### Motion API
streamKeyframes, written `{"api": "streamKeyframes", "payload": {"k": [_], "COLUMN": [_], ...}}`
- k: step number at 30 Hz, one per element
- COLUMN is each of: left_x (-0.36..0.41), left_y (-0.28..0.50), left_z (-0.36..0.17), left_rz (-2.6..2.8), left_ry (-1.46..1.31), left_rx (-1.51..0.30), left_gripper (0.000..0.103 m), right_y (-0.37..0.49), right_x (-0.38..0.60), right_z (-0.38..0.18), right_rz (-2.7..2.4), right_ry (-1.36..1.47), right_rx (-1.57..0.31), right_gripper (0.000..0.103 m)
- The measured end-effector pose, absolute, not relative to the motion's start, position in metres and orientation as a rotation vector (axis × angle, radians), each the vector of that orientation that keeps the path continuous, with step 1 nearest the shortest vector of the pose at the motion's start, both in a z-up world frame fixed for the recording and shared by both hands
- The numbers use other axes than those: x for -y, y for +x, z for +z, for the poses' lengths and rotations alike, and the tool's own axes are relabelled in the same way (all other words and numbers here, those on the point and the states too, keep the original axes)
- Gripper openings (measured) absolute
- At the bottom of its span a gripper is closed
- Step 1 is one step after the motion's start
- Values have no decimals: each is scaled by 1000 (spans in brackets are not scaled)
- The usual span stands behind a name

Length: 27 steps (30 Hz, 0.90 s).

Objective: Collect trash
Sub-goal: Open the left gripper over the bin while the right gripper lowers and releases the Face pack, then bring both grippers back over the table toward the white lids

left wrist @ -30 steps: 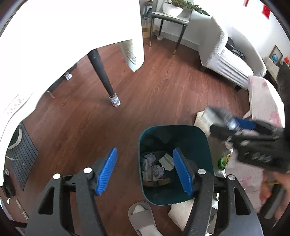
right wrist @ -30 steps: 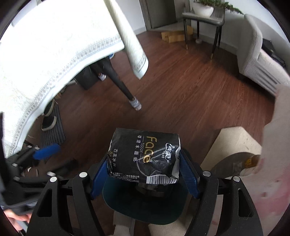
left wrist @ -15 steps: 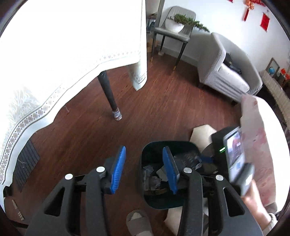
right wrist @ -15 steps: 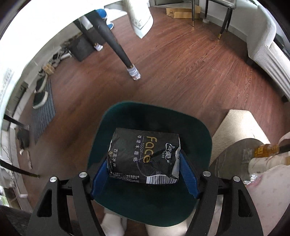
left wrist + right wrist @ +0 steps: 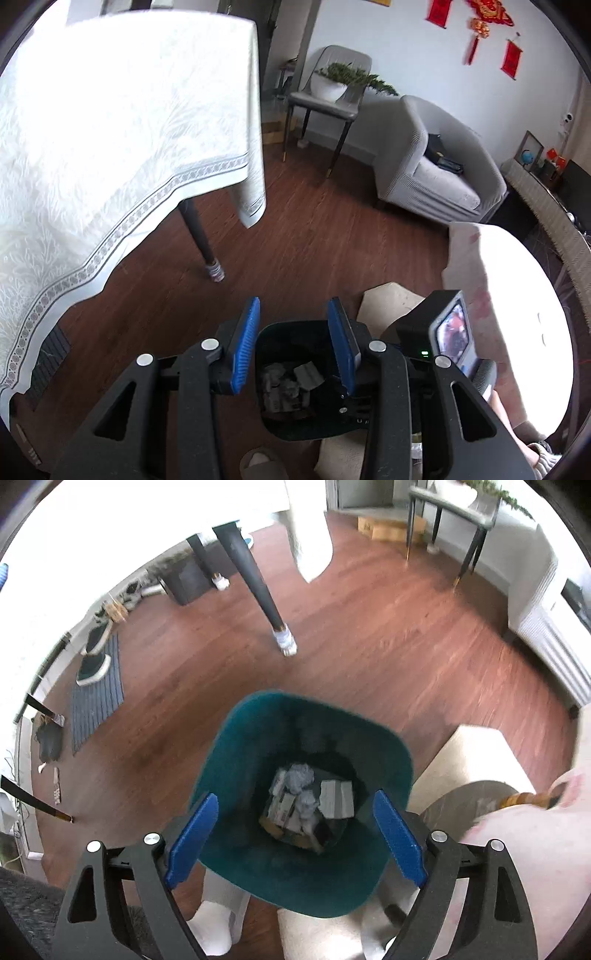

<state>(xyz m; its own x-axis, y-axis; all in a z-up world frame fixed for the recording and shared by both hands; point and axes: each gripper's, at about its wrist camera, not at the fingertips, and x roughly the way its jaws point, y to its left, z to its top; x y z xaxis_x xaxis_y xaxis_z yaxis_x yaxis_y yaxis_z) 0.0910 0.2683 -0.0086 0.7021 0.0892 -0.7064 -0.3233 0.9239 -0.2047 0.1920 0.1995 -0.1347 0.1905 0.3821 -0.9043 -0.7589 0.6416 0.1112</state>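
The right hand-held gripper (image 5: pixel 295 834) hangs over the mouth of the teal trash bin (image 5: pixel 229 775) with its blue pads spread wide and nothing between them; its jaws have just been opening. Down in the bin lies the trash (image 5: pixel 306 805): crumpled white paper, a pale folded carton and dark wrapping, with no print that can be read. The bin's rim sits clear of the dark table leg (image 5: pixel 258 587), with bare wooden floor (image 5: pixel 388 635) between them and open floor to the left as far as a grey mat (image 5: pixel 98 690). On the right the bin stands close beside a beige rug corner (image 5: pixel 476 760). The left hand-held gripper (image 5: pixel 293 343) is part open and empty, its jaws having just been closing; it is above the bin (image 5: pixel 269 339), beside the white tablecloth's hanging edge (image 5: pixel 251 206).
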Motion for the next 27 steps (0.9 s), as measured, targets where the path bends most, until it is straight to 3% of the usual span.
{"api": "streamKeyframes", "payload": {"k": [11, 27], "left_x": [-216, -125], "left_y": [106, 142], "left_z": [20, 29], "left_rz": [167, 18], "left_ry": [-290, -215], "left_rx": [-679, -657], "left_gripper": [42, 55], "right_y": [191, 222], "right_x": [-133, -11], "right_z": [-43, -4], "right_rz": [798, 629], "right_ry": [-344, -212], "right_rx": [-873, -807], "right_gripper": [69, 68]}}
